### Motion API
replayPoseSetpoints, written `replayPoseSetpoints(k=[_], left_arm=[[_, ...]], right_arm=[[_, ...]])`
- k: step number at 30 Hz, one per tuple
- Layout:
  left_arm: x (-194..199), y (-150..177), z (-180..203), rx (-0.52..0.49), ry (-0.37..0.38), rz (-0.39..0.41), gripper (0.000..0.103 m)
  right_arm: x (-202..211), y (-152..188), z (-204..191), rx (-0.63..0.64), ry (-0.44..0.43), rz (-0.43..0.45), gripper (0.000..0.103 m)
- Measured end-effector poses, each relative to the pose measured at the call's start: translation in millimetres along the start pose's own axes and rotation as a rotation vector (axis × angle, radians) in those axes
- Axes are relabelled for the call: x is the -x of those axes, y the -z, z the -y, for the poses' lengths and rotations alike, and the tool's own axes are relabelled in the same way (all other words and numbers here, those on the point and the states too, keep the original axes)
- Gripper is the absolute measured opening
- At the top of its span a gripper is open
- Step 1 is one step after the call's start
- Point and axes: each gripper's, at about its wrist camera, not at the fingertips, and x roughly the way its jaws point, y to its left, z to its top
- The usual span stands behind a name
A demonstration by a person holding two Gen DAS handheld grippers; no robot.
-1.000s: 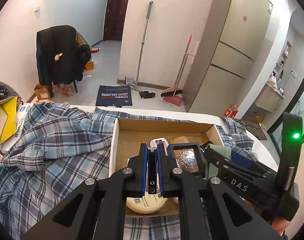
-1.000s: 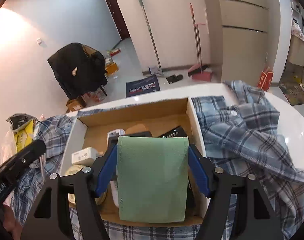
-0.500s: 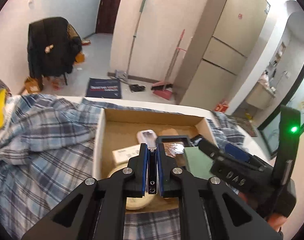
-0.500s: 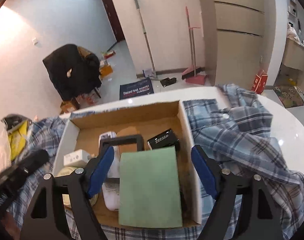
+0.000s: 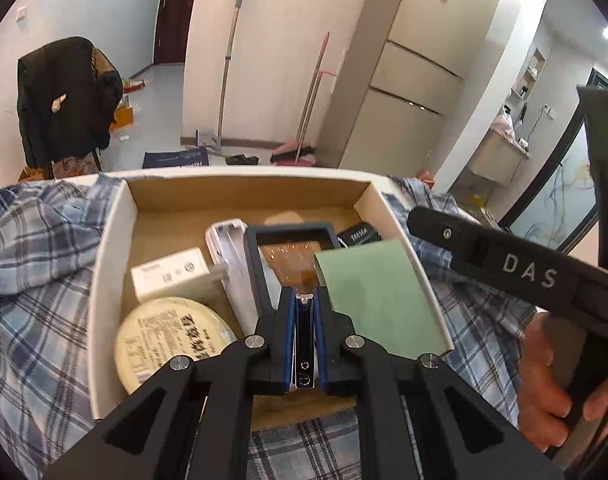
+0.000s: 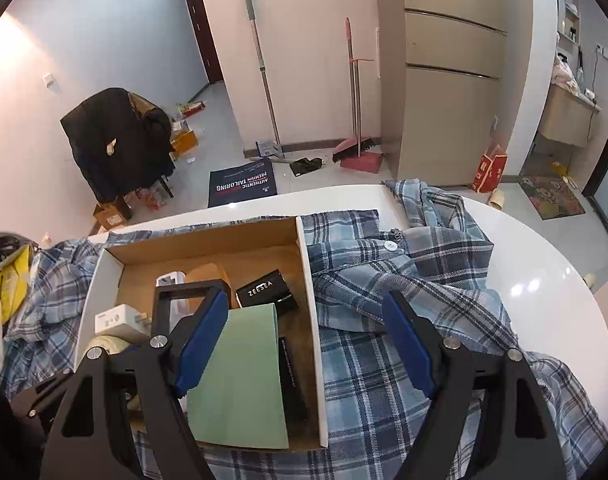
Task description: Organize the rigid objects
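My left gripper (image 5: pixel 305 312) is clamped tight on a slim black-and-silver clipper (image 5: pixel 305 344) over the cardboard box (image 5: pixel 107 264), while my right gripper (image 6: pixel 304 344) gapes wide and empty above the green card (image 6: pixel 239 376) lying inside it.

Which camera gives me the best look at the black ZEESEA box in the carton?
The right wrist view: the black ZEESEA box shows its lettered top unobstructed at the back of the carton. In the left wrist view only a corner peeks out behind the green card and black frame.
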Motion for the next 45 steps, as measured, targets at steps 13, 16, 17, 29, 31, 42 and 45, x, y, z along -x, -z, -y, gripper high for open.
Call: replayPoseSetpoints(k=[13,16,17,29,31,42,45], left_arm=[[-9,7,6,-0.006,-0.009,0.025,0.010],[3,4,0,0.017,-0.006,0.084,0.010],[10,3,-2,0.025,-0.013,0.110,0.010],[163,8,9,-0.065,-0.122,0.540,0.075],[187,13,10,-0.083,-0.128,0.577,0.077],[270,84,17,-0.214,-0.234,0.732,0.093],[282,101,10,-0.179,-0.209,0.767,0.102]], right_arm=[[-13,5,5,-0.034,-0.063,-0.068,0.078],[-8,3,5,-0.034,-0.059,-0.050,0.078],[-5,2,5,-0.037,-0.062,-0.039,0.078],[108,9,5,-0.009,-0.111,0.221,0.078],[137,17,5,0.010,-0.116,0.288,0.078],[241,80,-3,0.090,-0.158,0.625,0.103],[243,92,-3,0.101,-0.126,0.658,0.103]])
